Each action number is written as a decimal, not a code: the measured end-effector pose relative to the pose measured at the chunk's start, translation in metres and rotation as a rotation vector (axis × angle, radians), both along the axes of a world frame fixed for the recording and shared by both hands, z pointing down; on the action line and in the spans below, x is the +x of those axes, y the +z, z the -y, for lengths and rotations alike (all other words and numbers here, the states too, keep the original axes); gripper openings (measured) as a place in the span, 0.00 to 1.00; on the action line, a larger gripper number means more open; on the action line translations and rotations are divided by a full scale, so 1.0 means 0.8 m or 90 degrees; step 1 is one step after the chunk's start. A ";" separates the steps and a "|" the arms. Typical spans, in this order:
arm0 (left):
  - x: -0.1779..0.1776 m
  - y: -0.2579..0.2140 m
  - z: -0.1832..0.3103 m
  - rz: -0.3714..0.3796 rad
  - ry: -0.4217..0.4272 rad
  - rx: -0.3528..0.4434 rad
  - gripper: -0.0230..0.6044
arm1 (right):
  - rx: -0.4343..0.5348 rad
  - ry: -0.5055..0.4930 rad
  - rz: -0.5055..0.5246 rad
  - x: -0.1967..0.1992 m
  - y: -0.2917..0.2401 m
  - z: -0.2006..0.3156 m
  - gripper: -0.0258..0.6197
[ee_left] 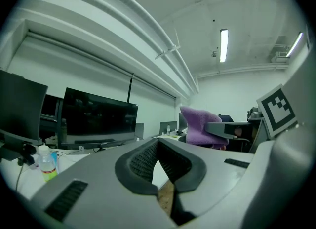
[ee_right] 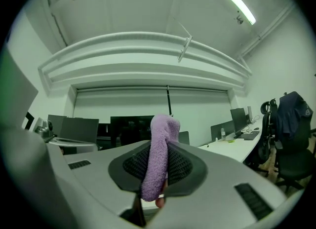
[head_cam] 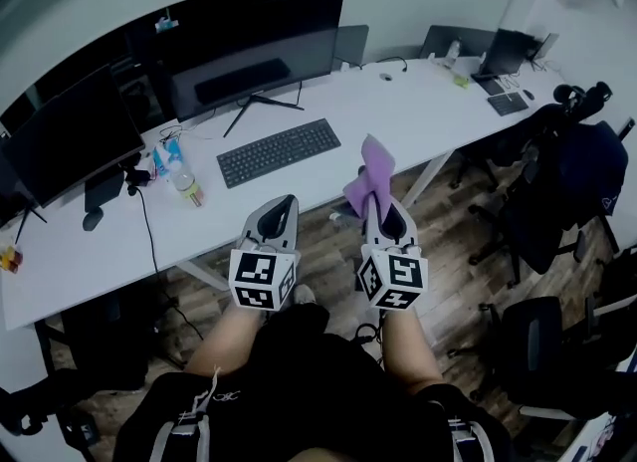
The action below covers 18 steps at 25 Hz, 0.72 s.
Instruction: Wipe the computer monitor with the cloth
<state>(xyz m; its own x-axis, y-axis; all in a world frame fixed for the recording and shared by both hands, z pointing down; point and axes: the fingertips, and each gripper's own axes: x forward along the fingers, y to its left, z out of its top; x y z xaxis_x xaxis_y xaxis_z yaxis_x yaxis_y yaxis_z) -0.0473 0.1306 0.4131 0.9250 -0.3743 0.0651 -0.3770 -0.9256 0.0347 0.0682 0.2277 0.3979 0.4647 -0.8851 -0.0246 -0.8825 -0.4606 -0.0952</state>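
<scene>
- The near edge of the desk [head_cam: 418,116] runs just beyond both grippers, and bare wooden floor [head_cam: 468,251] shows under them.
- The right gripper [head_cam: 376,203] is clenched on the purple cloth [head_cam: 370,171]. The cloth stands up out of its jaws, well apart from the monitor [head_cam: 254,67] at the desk's far side.
- The left gripper [head_cam: 282,209] is pressed closed on nothing.
- Its own view shows the pad tips meeting, with the cloth off to the right.
- The right gripper view shows the cloth folded between the pads, covering part of the dark screen behind.
- A keyboard [head_cam: 279,151] lies in front of the monitor.
- A bottle [head_cam: 180,173] stands to the left, and a chair with a jacket [head_cam: 575,176] to the right.
</scene>
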 end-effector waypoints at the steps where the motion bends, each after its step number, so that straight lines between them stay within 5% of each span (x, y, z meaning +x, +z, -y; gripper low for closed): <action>1: 0.019 0.003 0.020 -0.001 0.002 -0.001 0.05 | 0.000 -0.001 0.000 0.018 0.002 0.020 0.16; 10: 0.194 -0.017 0.191 -0.013 0.010 0.006 0.05 | 0.003 -0.008 -0.018 0.184 -0.022 0.198 0.16; 18: 0.244 -0.029 0.278 0.010 -0.023 -0.008 0.05 | 0.002 -0.016 0.008 0.259 -0.036 0.280 0.16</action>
